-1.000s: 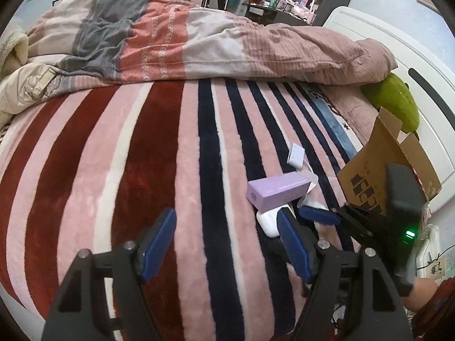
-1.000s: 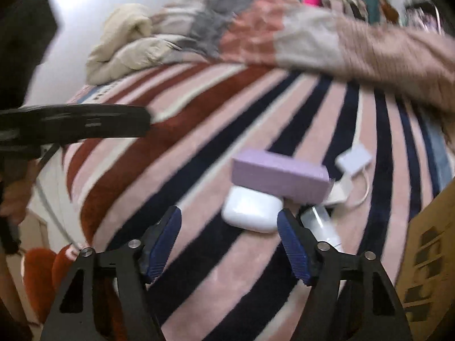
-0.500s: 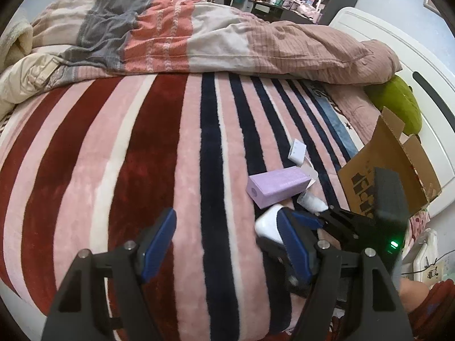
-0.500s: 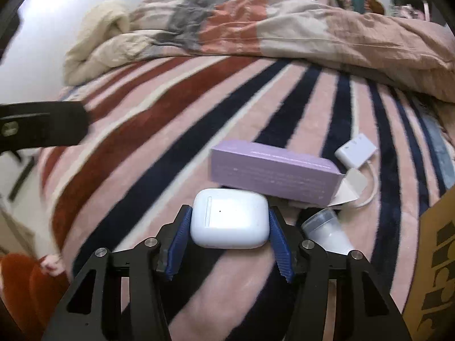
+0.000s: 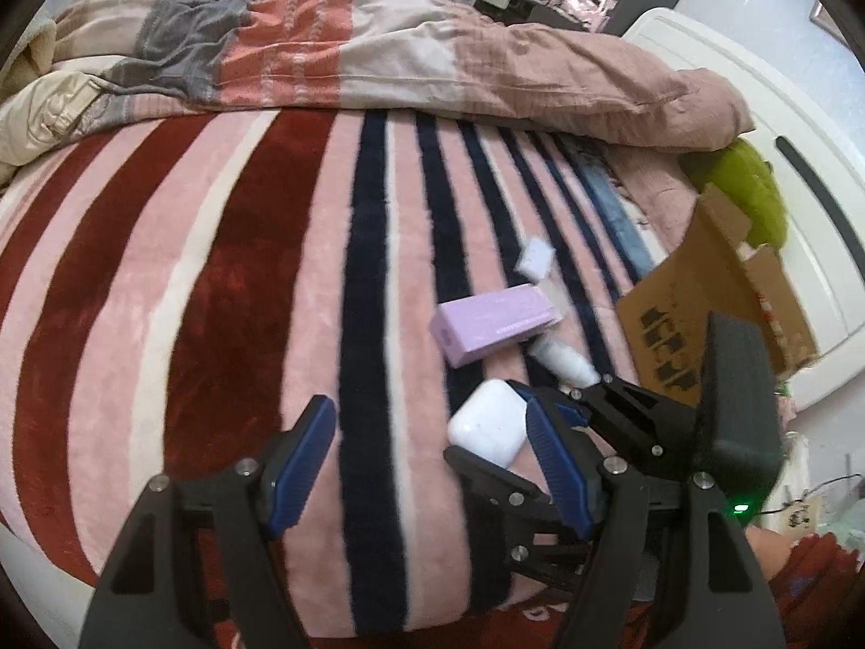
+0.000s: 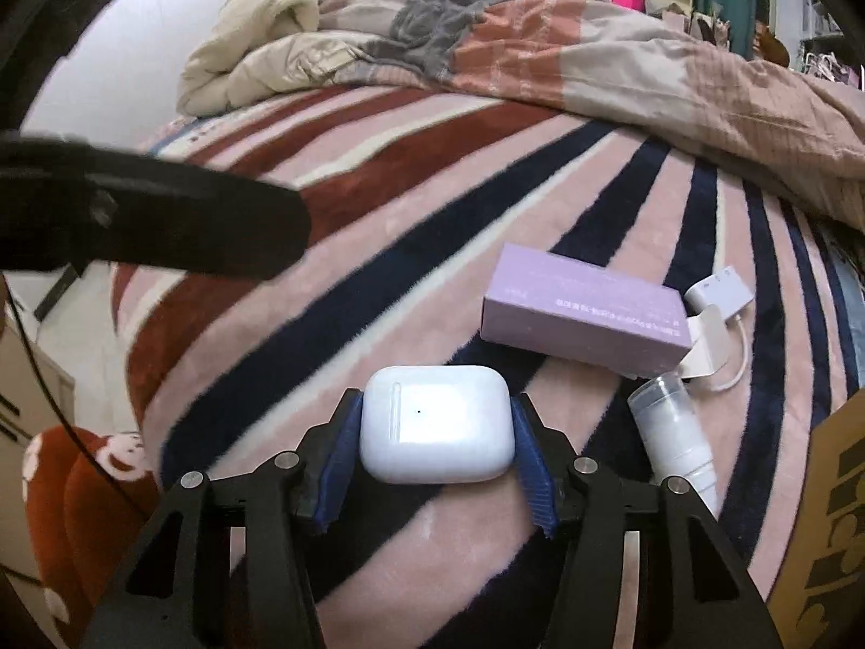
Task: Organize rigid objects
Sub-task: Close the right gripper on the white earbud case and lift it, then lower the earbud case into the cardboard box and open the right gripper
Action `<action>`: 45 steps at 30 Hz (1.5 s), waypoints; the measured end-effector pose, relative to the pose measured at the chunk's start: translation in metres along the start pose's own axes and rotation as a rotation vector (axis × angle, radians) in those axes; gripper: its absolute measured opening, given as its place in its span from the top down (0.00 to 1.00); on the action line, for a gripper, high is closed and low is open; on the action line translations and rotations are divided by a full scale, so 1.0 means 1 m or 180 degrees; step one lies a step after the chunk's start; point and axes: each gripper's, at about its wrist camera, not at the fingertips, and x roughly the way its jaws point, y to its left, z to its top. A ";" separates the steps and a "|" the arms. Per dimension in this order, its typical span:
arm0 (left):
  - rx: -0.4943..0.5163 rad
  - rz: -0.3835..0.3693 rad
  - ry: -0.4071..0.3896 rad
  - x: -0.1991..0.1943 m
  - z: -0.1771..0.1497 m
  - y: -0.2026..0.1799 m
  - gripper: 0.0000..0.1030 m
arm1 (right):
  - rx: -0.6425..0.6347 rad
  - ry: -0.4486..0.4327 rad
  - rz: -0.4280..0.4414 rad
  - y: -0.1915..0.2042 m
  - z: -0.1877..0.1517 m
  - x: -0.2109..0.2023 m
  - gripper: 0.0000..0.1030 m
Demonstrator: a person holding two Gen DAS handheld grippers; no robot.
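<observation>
Grasp step: right claw (image 6: 435,449) clamped on white earbud case (image 6: 436,423), resting on striped bed blanket (image 6: 378,292). Left claw (image 5: 427,465) agape, empty. Next, probably: lift, carry to cardboard box (image 5: 697,313).

Not much to read here, honestly. The purple box (image 6: 586,313) has a line of small print along its long side, but it's upside down and too tiny to make out. The cardboard box (image 5: 697,313) over at 3 o'clock has chunky black block marks printed on its side, and I can't tell what they spell. Nothing else has legible text.
</observation>
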 end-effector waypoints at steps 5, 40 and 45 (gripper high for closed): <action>0.0105 -0.0346 -0.0095 -0.020 0.013 -0.026 0.37 | -0.0090 -0.0425 0.0201 0.000 0.019 -0.054 0.52; 0.1443 -0.0741 0.0543 0.065 0.077 -0.293 0.41 | 0.0748 -0.0084 -0.0404 -0.177 -0.020 -0.201 0.52; 0.1317 -0.0751 0.0276 0.030 0.083 -0.263 0.40 | 0.0752 -0.0038 -0.0486 -0.169 -0.018 -0.204 0.52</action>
